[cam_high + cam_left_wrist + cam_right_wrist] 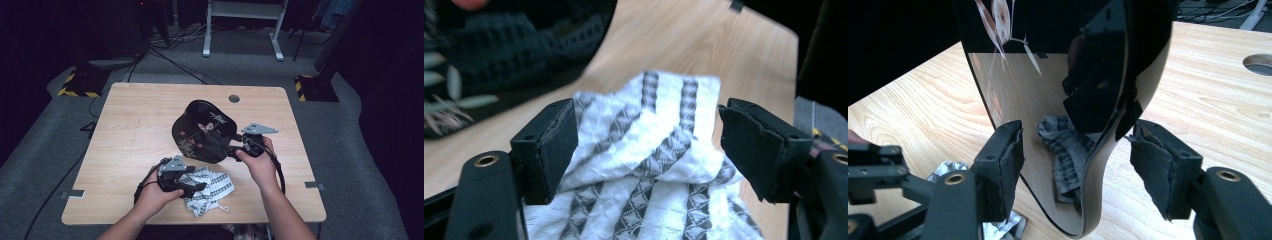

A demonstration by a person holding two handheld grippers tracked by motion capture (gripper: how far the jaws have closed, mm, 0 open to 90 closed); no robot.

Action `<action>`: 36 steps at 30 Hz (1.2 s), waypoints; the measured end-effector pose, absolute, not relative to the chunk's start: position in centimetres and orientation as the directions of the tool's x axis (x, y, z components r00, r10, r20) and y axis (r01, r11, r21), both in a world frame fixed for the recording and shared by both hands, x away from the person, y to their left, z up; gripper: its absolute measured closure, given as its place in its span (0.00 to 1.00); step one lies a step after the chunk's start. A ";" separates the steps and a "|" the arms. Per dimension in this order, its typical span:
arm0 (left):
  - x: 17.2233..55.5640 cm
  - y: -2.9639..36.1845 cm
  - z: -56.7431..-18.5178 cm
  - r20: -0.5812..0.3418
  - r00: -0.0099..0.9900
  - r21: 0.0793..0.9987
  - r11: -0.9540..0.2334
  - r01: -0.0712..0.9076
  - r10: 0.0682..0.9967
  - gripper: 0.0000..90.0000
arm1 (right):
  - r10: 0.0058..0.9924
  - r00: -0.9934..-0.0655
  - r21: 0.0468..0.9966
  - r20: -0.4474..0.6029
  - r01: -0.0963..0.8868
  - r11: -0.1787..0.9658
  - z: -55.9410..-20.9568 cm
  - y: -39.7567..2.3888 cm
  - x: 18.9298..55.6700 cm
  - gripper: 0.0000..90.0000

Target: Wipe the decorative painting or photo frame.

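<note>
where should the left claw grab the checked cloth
Take the raised fold in the middle of the checked cloth, coming straight down from above. The cloth lies crumpled and mostly flat on the table, so the bunched ridge between the open left claw pads gives the best pinch.

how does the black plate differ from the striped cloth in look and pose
The black plate is glossy, rigid and painted with flowers; the striped cloth is soft, white with grey woven bands. The plate is tilted up on its edge between the right gripper fingers; the cloth lies crumpled flat on the table. Both sit near the front edge.
</note>
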State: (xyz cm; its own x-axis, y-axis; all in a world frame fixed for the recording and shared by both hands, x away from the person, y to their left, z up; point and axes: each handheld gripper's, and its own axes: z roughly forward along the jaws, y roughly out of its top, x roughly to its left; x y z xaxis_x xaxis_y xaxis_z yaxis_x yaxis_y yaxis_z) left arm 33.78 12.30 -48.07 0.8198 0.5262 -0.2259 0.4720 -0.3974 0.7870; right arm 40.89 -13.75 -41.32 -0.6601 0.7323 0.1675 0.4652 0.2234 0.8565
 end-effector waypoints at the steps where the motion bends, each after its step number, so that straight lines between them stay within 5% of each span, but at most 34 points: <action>1: 33.8 12.1 -48.3 -0.213 0.821 0.786 -0.407 0.466 0.530 0.28 | 0.733 -0.658 0.855 0.172 0.469 0.220 -41.4 -13.7 40.9 0.43; 15: 33.8 10.9 -50.2 -0.108 0.818 0.737 -0.507 0.447 0.565 0.30 | 0.743 -0.650 0.849 0.158 0.474 0.235 -41.7 -13.7 41.0 0.43; 25: 33.4 10.4 -50.2 -0.055 0.824 0.726 -0.544 0.421 0.564 0.28 | 0.758 -0.643 0.858 0.109 0.445 0.255 -42.0 -13.7 41.3 0.33; 36: 33.3 10.1 -50.2 -0.028 0.820 0.719 -0.559 0.414 0.571 0.28 | 0.728 -0.675 0.830 0.120 0.470 0.299 -42.1 -13.7 41.2 0.37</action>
State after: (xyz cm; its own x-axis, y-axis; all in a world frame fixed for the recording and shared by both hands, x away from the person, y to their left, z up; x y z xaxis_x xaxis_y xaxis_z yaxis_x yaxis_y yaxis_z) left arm 33.26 10.07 -50.22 0.8204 0.5711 -0.0280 0.4136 -0.5588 0.7188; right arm 41.19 -13.71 -42.15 -0.6751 0.7279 0.1197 0.4699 0.2993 0.8305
